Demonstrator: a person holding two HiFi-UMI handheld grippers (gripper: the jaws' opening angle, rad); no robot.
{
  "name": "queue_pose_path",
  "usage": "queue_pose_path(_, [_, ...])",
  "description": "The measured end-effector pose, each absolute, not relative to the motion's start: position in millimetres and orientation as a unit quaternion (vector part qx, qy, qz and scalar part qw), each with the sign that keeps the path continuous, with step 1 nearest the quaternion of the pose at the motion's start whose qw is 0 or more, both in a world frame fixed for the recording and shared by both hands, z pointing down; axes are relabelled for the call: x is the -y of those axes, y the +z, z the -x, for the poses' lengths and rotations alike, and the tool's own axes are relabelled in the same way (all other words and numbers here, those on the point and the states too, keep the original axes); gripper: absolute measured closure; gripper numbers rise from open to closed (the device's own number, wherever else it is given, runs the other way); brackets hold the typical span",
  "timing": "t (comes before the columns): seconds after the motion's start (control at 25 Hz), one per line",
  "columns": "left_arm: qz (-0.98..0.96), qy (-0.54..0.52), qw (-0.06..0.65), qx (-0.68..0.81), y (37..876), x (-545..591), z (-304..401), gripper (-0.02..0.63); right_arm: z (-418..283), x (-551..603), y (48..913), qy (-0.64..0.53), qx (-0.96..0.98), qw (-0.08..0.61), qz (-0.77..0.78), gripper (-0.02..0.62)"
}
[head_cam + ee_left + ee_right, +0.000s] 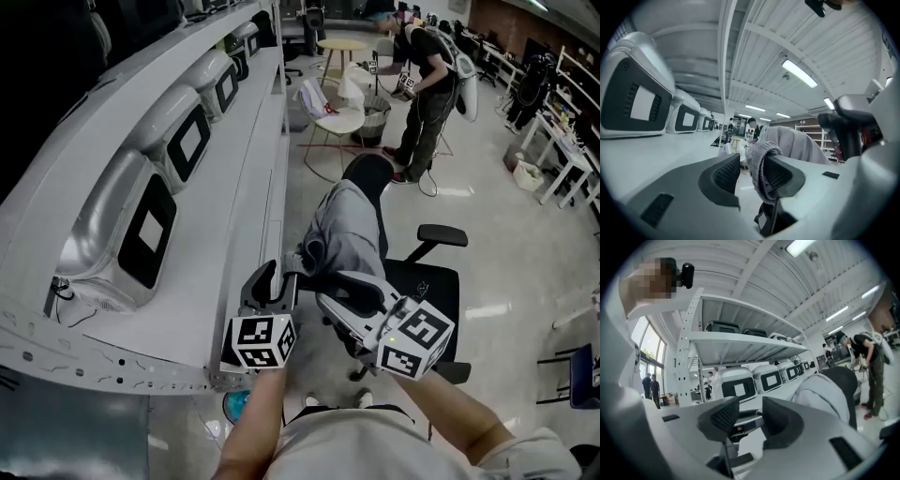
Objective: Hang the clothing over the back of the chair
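Note:
The grey clothing (345, 234) lies draped over the back of a black office chair (433, 291), below and ahead of me. My left gripper (279, 277) is at the garment's lower left edge. In the left gripper view the jaws (752, 169) stand apart with a grey ribbed cuff (761, 165) between them, resting against the right pad only. The rest of the garment (797, 143) hangs just beyond. My right gripper (339, 286) hovers beside the chair back, open with nothing between its jaws (750, 416); the clothing (822, 394) and the chair back (844, 376) sit to its right.
A long white shelf (274, 187) with several grey machines (178, 141) runs along the left, close to the chair. Further back a person (427, 84) stands near a white chair (328, 111) and a small round table (342, 44). Desks line the right wall.

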State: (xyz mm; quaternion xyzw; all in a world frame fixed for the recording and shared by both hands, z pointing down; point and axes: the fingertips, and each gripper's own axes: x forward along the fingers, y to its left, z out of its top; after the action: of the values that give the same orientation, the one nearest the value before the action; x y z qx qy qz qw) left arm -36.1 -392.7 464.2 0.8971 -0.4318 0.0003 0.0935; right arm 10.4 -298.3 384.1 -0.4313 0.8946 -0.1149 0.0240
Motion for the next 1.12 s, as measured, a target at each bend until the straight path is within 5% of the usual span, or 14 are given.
queue_pose_path(0.56, [-0.902,0.024,0.086,0.422,475.0,298.5,14.6,0.449,-44.8,275.1,378.2,-0.024,-0.891,0.024,0.453,0.448])
queue_pose_path(0.88, [-0.915,-0.023,0.017,0.403,413.2,254.6,-35.4,0.545,-71.0,240.6,372.4,0.054,-0.865,0.021,0.499,0.555])
queue_pose_path(1.12, [-0.915,-0.034,0.014,0.401,406.6,235.9,-60.5,0.577,-108.6,220.6,389.5,0.035,-0.857,0.017,0.514,0.568])
